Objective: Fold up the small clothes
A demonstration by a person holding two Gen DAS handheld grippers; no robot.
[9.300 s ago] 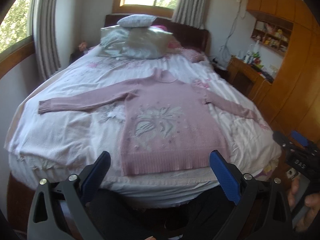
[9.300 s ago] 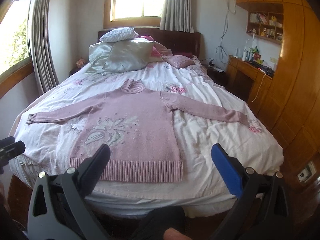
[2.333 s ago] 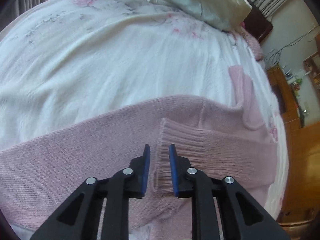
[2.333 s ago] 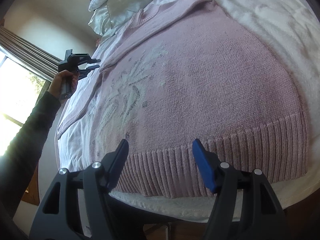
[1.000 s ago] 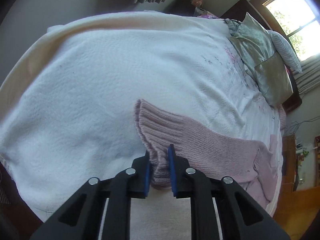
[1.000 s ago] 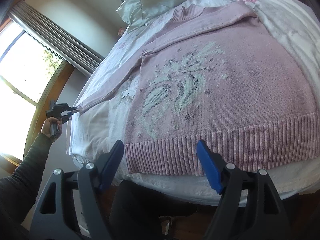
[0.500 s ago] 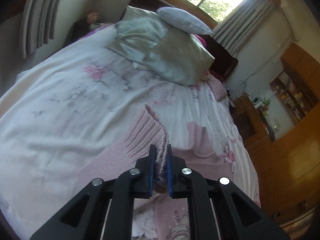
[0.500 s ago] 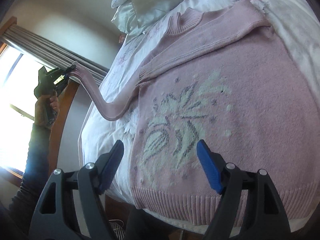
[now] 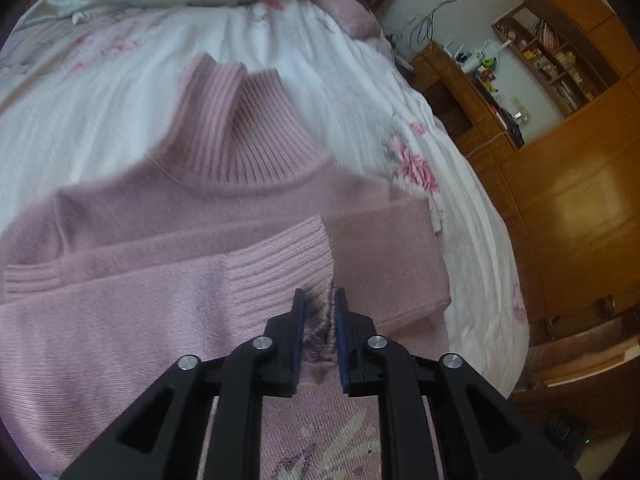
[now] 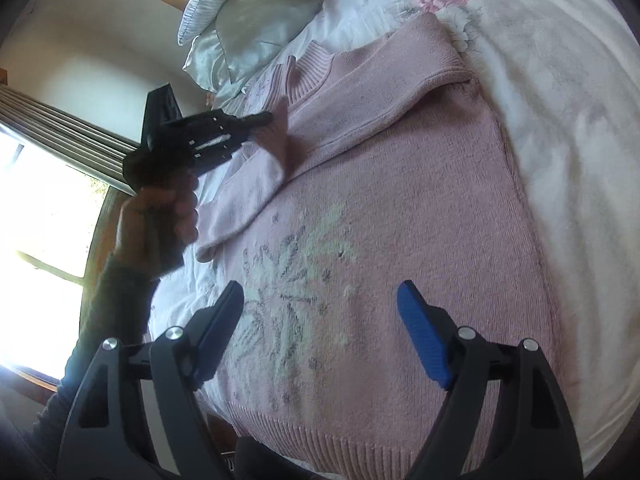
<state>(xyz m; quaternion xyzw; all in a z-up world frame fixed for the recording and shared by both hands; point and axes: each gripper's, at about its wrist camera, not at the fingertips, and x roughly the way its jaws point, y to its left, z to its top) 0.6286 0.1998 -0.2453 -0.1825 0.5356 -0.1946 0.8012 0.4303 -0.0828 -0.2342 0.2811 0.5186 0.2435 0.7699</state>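
A pink knitted sweater (image 10: 400, 208) with a pale flower pattern lies flat on the bed. Its right sleeve (image 10: 384, 80) is folded across the chest below the ribbed collar (image 9: 236, 120). My left gripper (image 9: 319, 300) is shut on the ribbed cuff of the left sleeve (image 9: 276, 272) and holds it over the chest, on top of the other sleeve. In the right wrist view that left gripper (image 10: 266, 118) shows at the left, held in a hand (image 10: 160, 220). My right gripper (image 10: 320, 300) hovers open above the flower pattern near the hem, with nothing between its fingers.
The bed has a white floral cover (image 10: 560, 80). Silver and striped pillows (image 10: 248, 28) lie at the headboard. A wooden wardrobe (image 9: 580, 208) and a desk with shelves (image 9: 480, 80) stand close to the bed's right side. A window with curtains (image 10: 52, 136) is on the left.
My left gripper has carried the left sleeve's cuff from out at the bed's left side across onto the sweater's chest. The right gripper has stayed open over the sweater's lower part.
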